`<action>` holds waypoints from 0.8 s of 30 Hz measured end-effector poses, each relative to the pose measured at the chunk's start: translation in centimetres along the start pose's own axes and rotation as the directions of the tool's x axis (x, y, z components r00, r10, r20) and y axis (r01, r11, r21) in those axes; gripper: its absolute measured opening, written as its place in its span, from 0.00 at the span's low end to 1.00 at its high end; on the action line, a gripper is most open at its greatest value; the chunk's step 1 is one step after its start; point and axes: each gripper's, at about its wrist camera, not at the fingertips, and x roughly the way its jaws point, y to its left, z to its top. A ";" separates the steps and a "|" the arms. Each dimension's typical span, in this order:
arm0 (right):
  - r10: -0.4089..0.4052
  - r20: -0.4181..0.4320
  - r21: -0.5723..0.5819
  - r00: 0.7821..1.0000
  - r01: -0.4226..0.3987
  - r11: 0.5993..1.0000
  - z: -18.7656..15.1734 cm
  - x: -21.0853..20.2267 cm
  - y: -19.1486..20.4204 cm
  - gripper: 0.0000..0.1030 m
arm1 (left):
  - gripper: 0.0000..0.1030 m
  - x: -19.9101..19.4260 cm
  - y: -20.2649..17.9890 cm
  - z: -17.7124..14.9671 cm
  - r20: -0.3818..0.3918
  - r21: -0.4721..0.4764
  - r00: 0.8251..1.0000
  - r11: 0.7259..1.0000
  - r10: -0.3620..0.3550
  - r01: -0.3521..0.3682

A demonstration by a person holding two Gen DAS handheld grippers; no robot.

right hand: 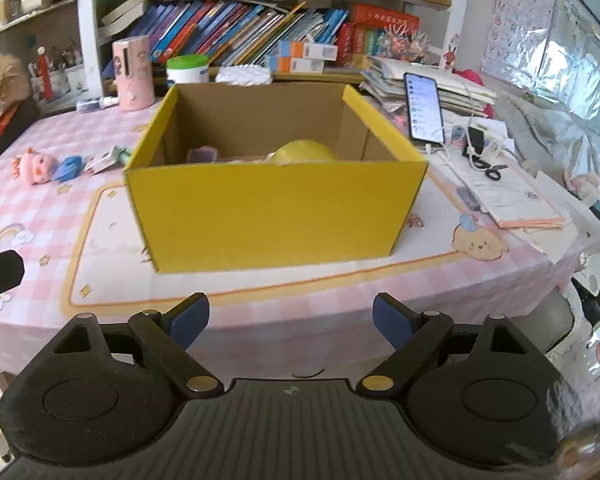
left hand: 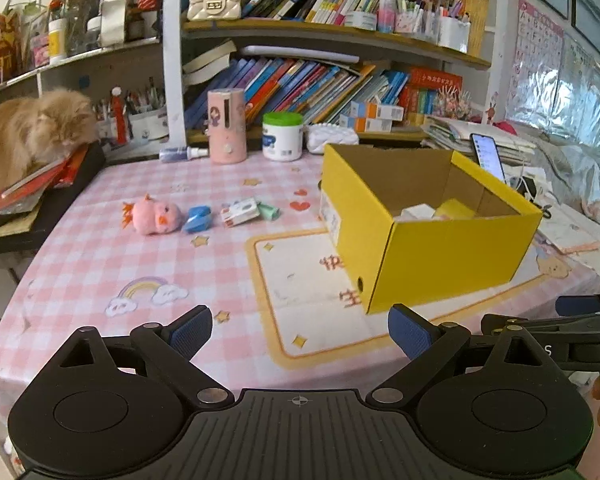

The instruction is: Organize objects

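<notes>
An open yellow cardboard box stands on the pink checked tablecloth; small items lie inside, among them a yellow rounded thing. Left of the box lie a pink plush chick, a blue object, a white-and-red small carton and a green item. My left gripper is open and empty over the table's near edge. My right gripper is open and empty in front of the box; it shows at the right edge of the left wrist view.
A pink cylinder, a white jar with a green lid and a small spray bottle stand at the back. A phone, cables, scissors and papers lie right of the box. An orange cat sits back left. Bookshelves stand behind.
</notes>
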 end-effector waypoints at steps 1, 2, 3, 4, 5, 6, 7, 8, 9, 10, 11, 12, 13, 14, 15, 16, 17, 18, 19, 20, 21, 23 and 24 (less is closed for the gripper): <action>0.004 -0.005 -0.002 1.000 -0.004 1.000 -0.2 -0.1 0.3 0.86 | 0.94 -0.2 0.1 -0.2 -0.005 0.000 1.000 1.000 0.003 -0.003; 0.008 -0.010 -0.004 1.000 -0.008 1.000 -0.5 -0.3 0.7 0.86 | 0.94 -0.3 0.3 -0.5 -0.012 0.000 1.000 1.000 0.006 -0.006; 0.015 -0.018 -0.005 1.000 -0.015 1.000 -0.7 -0.3 1.0 0.86 | 0.94 -0.4 0.5 -0.7 -0.020 -0.001 1.000 1.000 0.009 -0.009; 0.020 -0.025 -0.005 0.999 -0.020 1.000 -0.9 -0.4 1.3 0.86 | 0.94 -0.5 0.7 -0.9 -0.026 -0.002 1.000 1.000 0.012 -0.012; 0.027 -0.035 -0.006 0.999 -0.027 1.000 -1.1 -0.5 1.6 0.86 | 0.94 -0.7 0.9 -1.1 -0.032 -0.003 0.999 1.000 0.015 -0.015; 0.034 -0.045 -0.006 0.998 -0.035 0.999 -1.3 -0.5 2.0 0.86 | 0.94 -0.9 1.2 -1.3 -0.037 -0.006 0.999 1.000 0.020 -0.020; 0.041 -0.053 -0.008 0.998 -0.041 0.999 -1.5 -0.6 2.3 0.86 | 0.94 -1.0 1.4 -1.5 -0.039 -0.007 0.999 1.000 0.023 -0.023; 0.047 -0.060 -0.010 0.997 -0.048 0.999 -1.7 -0.6 2.6 0.86 | 0.94 -1.2 1.7 -1.6 -0.041 -0.011 0.999 1.000 0.026 -0.027; 0.053 -0.064 -0.014 0.997 -0.054 0.998 -1.9 -0.7 3.0 0.86 | 0.94 -1.4 2.0 -1.8 -0.043 -0.013 0.999 0.999 0.030 -0.030; 0.058 -0.067 -0.018 0.996 -0.059 0.998 -2.1 -0.8 3.3 0.86 | 0.94 -1.6 2.2 -2.0 -0.045 -0.015 0.998 0.999 0.033 -0.033; 0.062 -0.069 -0.020 0.996 -0.064 0.998 -2.2 -0.9 3.6 0.86 | 0.94 -1.8 2.5 -2.2 -0.047 -0.018 0.998 0.999 0.037 -0.038; 0.067 -0.071 -0.022 0.995 -0.068 0.997 -2.3 -1.1 3.8 0.86 | 0.94 -1.9 2.8 -2.3 -0.049 -0.020 0.998 0.999 0.040 -0.041; 0.072 -0.074 -0.023 0.995 -0.074 0.997 -2.4 -1.1 4.2 0.86 | 0.94 -2.0 3.0 -2.5 -0.051 -0.022 0.998 0.999 0.043 -0.044; 0.076 -0.077 -0.024 0.994 -0.078 0.997 -2.5 -1.2 4.4 0.86 | 0.94 -2.2 3.3 -2.6 -0.053 -0.025 0.998 0.999 0.047 -0.048; 0.080 -0.080 -0.026 0.994 -0.082 0.996 -2.6 -1.2 4.7 0.86 | 0.94 -2.4 3.5 -2.8 -0.053 -0.027 0.997 0.998 0.051 -0.052; 0.085 -0.083 -0.027 0.993 -0.088 0.996 -2.7 -1.3 5.1 0.86 | 0.94 -2.5 3.8 -2.8 -0.054 -0.029 0.997 0.998 0.054 -0.056; 0.089 -0.085 -0.029 0.992 -0.092 0.995 -2.8 -1.3 5.3 0.86 | 0.94 -2.6 4.0 -2.9 -0.055 -0.031 0.997 0.998 0.058 -0.059; 0.093 -0.087 -0.031 0.992 -0.096 0.995 -2.9 -1.4 5.6 0.86 | 0.94 -2.8 4.3 -3.0 -0.056 -0.033 0.997 0.997 0.061 -0.063; 0.097 -0.088 -0.033 0.991 -0.101 0.994 -3.1 -1.4 5.9 0.86 | 0.94 -2.9 4.5 -3.1 -0.055 -0.034 0.996 0.997 0.064 -0.066; 0.101 -0.088 -0.036 0.991 -0.105 0.994 -3.1 -1.5 6.2 0.86 | 0.94 -3.0 4.8 -3.2 -0.055 -0.035 0.996 0.997 0.066 -0.068; 0.106 -0.088 -0.039 0.990 -0.109 0.993 -3.2 -1.5 6.5 0.86 | 0.94 -3.1 5.0 -3.3 -0.055 -0.037 0.996 0.997 0.069 -0.071; 0.112 -0.088 -0.046 0.990 -0.116 0.992 -3.3 -1.6 7.1 0.86 | 0.94 -3.4 5.5 -3.4 -0.054 -0.043 0.996 0.996 0.073 -0.076; 0.114 -0.088 -0.049 0.990 -0.119 0.992 -3.3 -1.7 7.3 0.86 | 0.94 -3.4 5.7 -3.4 -0.054 -0.046 0.996 0.996 0.075 -0.078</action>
